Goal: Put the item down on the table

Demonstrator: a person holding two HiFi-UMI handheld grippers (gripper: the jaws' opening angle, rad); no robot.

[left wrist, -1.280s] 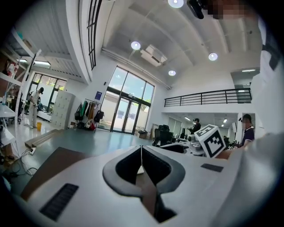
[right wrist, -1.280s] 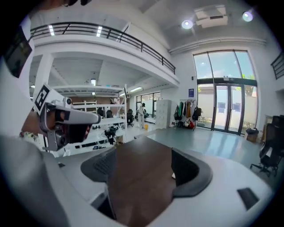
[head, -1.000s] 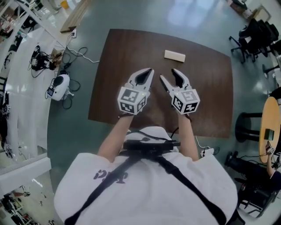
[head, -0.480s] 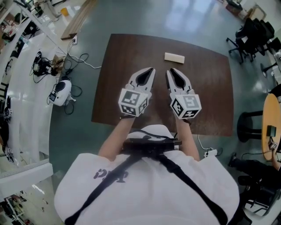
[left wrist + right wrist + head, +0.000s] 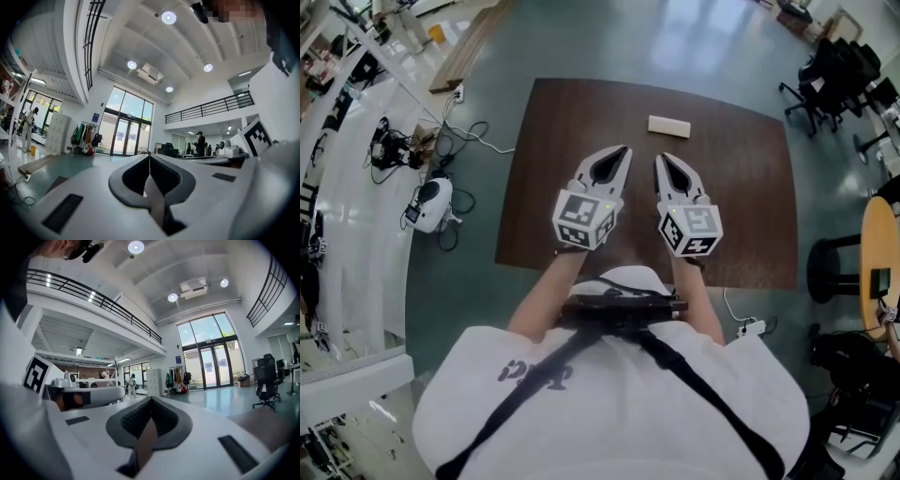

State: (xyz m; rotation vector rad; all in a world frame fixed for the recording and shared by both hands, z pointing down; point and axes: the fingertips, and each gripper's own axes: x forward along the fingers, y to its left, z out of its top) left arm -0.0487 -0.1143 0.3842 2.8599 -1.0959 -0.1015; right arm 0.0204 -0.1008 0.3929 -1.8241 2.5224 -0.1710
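A small pale wooden block (image 5: 668,126) lies on the brown table (image 5: 750,206) near its far edge, with nothing touching it. Both grippers hover side by side over the table's near half, pointing away from me, well short of the block. My left gripper (image 5: 624,150) is shut with nothing in it; in the left gripper view its jaws (image 5: 149,155) meet at the tips against the hall behind. My right gripper (image 5: 660,157) is shut too, and in the right gripper view its jaws (image 5: 151,399) touch with nothing between them.
Black office chairs (image 5: 839,75) stand at the far right, with a black stool (image 5: 830,270) and a round wooden table (image 5: 877,272) below them. On the floor at left are a white device (image 5: 431,199) and cables; a power strip (image 5: 748,327) lies by the table's near edge.
The right gripper's jaws have closed from wide open to fully shut, with nothing in them. The left gripper has stayed shut and both hands have barely moved.
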